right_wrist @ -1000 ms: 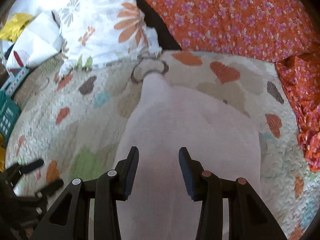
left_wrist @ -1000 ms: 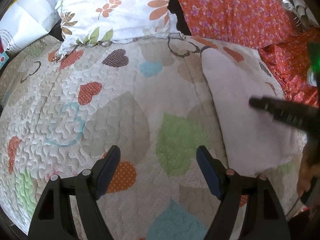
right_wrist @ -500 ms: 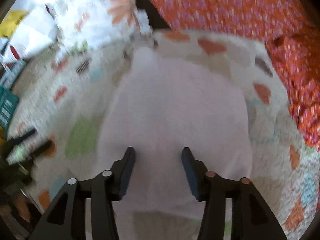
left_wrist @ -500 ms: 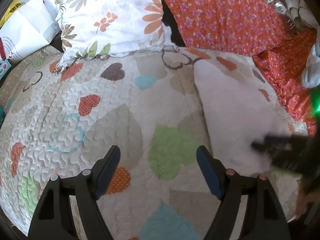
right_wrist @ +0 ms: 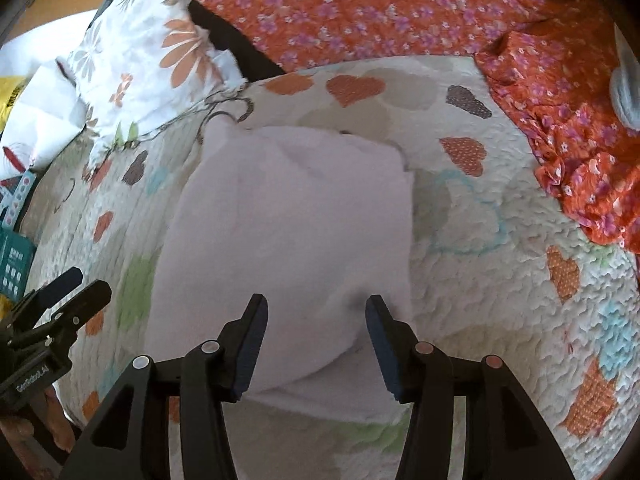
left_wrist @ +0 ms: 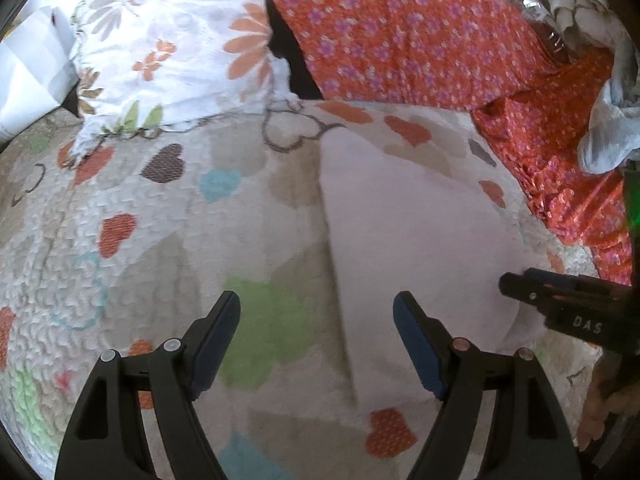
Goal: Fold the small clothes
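On the far left of the bed, a white bag (left_wrist: pixel 30 72) leans at the edge, and a teal box (right_wrist: pixel 14 266) sits lower down that same side. Next along, a white pillow with orange flowers (left_wrist: pixel 176 52) rests at the head of the heart-patterned quilt (left_wrist: pixel 132 184). The left tongs (left_wrist: pixel 316 344) hang over the quilt with both jaws spread wide and nothing between them; below them I see a green heart and the left border of the pale pink garment (right_wrist: pixel 288 216). That small garment lies flat on the quilt, near the middle of the bed, folded into a rough rectangle with its long edges running away from me. The right tongs (right_wrist: pixel 316 340) are above its near end, jaws apart and gripping nothing, having just been opening; the cloth shows in the gap between them, and whether the tips touch it I cannot tell. Beyond the garment, an orange floral pillow (right_wrist: pixel 380 4) lies against the head of the bed, and to the right a rumpled orange floral cloth (right_wrist: pixel 568 140) spills onto the quilt. At the far right edge a light blue-grey bundle of cloth (left_wrist: pixel 608 136) sits on top of that orange fabric.
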{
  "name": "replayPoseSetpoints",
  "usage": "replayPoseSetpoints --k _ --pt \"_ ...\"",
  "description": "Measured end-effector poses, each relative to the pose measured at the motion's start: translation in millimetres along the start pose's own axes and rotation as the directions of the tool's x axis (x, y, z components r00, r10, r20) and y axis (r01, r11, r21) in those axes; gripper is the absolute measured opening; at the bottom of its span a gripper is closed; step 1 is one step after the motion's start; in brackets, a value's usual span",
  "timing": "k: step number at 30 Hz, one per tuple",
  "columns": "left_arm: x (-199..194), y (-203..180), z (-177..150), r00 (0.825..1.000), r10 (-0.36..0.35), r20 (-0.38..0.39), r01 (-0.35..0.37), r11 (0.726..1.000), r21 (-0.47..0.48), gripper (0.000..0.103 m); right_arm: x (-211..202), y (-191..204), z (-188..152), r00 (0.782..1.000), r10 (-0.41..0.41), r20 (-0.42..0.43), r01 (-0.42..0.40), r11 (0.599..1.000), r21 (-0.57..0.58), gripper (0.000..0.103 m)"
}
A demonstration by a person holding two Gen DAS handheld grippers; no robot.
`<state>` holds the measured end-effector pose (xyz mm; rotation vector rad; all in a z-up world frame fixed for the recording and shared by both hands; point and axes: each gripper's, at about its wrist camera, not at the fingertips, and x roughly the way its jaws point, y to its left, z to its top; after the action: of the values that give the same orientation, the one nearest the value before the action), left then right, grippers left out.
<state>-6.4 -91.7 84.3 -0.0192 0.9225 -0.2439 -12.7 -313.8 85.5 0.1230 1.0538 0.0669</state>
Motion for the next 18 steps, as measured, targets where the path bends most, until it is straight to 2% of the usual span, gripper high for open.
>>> replayPoseSetpoints --k 6,8,11,15,18 --pt "42.3 -18.4 -6.6 0.994 0.015 -0.104 -0.01 0.999 0.05 0.079 25.4 -10.5 -1.7 0.999 -0.005 -0.045 0.005 1.0 0.003 0.055" --pt "53.2 -20.4 -11.3 0.991 0.021 -0.132 -0.014 0.998 0.058 0.083 32.9 -13.8 -2.2 0.998 -0.003 -0.06 0.003 1.0 0.002 0.056" --pt "56.3 -22.3 -14.0 0.992 0.042 -0.121 -0.035 0.997 0.064 0.089 39.9 -16.3 -2.6 0.998 -0.005 -0.068 0.005 1.0 0.002 0.059" --pt "50.6 -17.1 -10.4 0.993 0.02 -0.116 -0.016 0.999 0.034 0.089 38.4 -17.2 1.2 0.998 0.002 -0.067 -0.001 1.0 0.005 0.06" --pt "39.1 -13.0 -4.6 0.998 0.012 -0.069 -0.011 1.0 0.02 0.089 20.7 -23.7 6.7 0.999 0.034 -0.001 -0.034 0.999 0.034 0.06"
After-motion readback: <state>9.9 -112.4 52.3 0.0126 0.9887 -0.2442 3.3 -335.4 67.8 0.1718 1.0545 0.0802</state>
